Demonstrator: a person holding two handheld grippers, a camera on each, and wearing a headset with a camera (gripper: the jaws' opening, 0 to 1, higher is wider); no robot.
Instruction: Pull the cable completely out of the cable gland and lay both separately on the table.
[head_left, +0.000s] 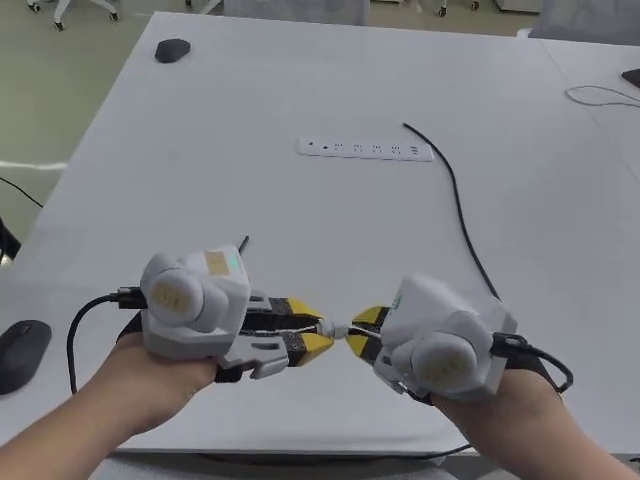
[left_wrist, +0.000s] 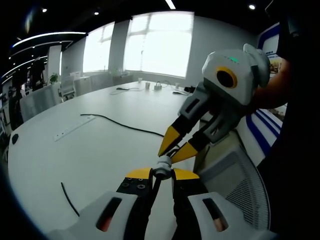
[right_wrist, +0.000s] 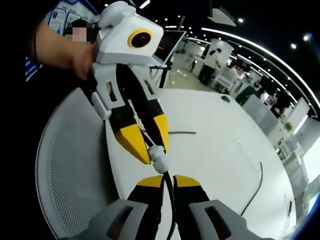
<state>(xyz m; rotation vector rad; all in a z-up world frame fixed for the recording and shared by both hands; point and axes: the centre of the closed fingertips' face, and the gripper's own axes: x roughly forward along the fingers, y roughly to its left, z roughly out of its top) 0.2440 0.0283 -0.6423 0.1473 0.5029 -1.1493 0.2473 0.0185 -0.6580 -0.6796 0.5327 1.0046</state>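
Note:
A small white-grey cable gland (head_left: 336, 329) hangs above the table's near edge, between the two facing grippers. My left gripper (head_left: 318, 333) is shut on it, its yellow tips (left_wrist: 142, 173) pinching the gland (left_wrist: 161, 170). My right gripper (head_left: 362, 332) meets it tip to tip. That gripper is shut on the thin black cable (right_wrist: 170, 192), which runs out of the gland (right_wrist: 157, 154) and back between its jaws. In the left gripper view the right gripper (left_wrist: 168, 151) comes in from the right, just above the gland. In the right gripper view the left gripper (right_wrist: 154, 146) comes down from above.
A white power strip (head_left: 365, 149) lies mid-table with a long black cord (head_left: 460, 210) curving to the right. A short black cable piece (head_left: 243, 243) lies nearer. One mouse (head_left: 172, 49) sits far back, another (head_left: 20, 352) at my left. A white mesh chair (right_wrist: 70, 165) is below the table edge.

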